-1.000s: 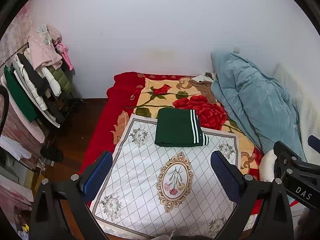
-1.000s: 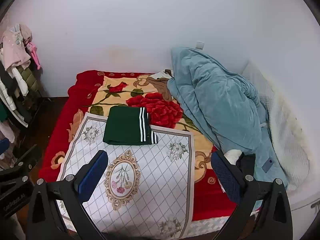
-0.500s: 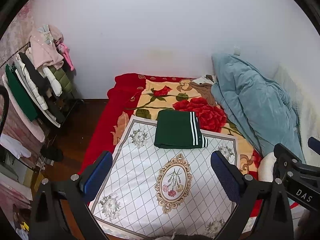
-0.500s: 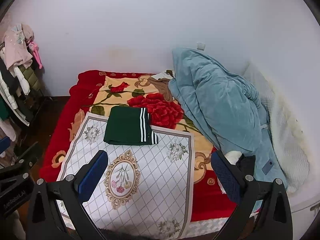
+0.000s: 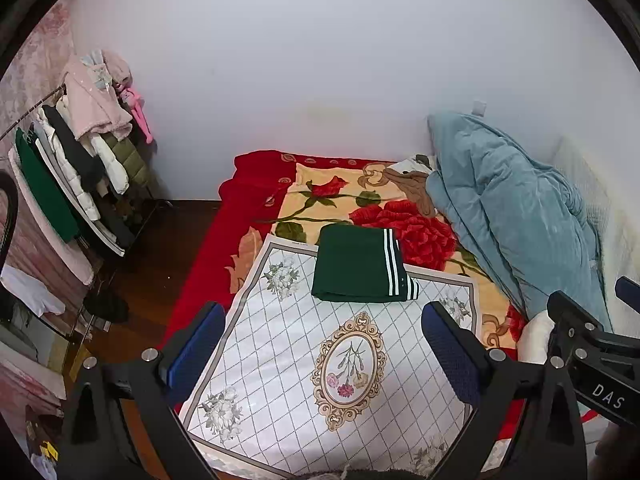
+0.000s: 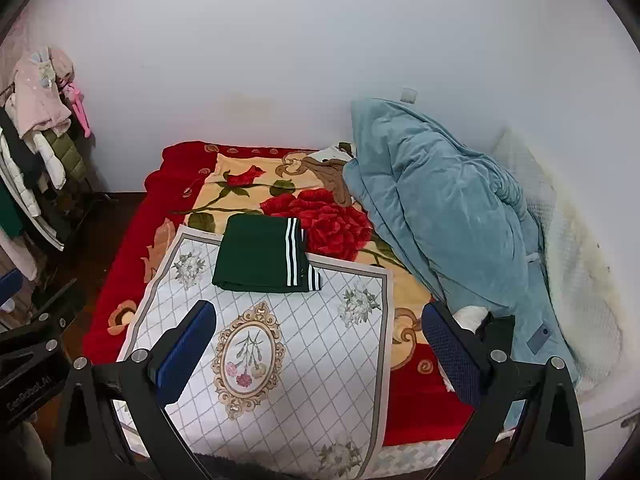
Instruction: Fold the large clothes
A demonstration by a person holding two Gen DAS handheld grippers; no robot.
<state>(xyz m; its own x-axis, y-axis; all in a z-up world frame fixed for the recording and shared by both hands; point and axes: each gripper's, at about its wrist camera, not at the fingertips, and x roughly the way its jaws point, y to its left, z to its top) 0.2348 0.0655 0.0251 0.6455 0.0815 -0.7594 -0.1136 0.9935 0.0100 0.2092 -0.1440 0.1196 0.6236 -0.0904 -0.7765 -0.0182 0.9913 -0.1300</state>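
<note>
1. Hovering above the near end of the bed (image 5: pixel 256 176), I held my left gripper (image 5: pixel 320 344) with its jaws spread wide and nothing between the blue pads (image 5: pixel 196 344).
2. My right gripper (image 6: pixel 320 340) hung the same way, jaws wide apart and empty; its black frame also showed at the lower right edge of the left wrist view.
3. The folded green garment (image 5: pixel 356 266) with white stripes lay flat in the middle of both frames, well beyond my jaws and untouched by either.
4. It rested across the far edge of a white patterned cloth (image 5: pixel 288 360), partly on that cloth and partly on the rose-print blanket (image 5: pixel 404 228) beneath.
5. A rumpled blue quilt (image 6: pixel 440 208) was heaped along the right side of the bed, against the wall.
6. A rack of hanging clothes (image 5: pixel 80 160) stood at the left of the frame, beside the bed over dark wooden floor.
</note>
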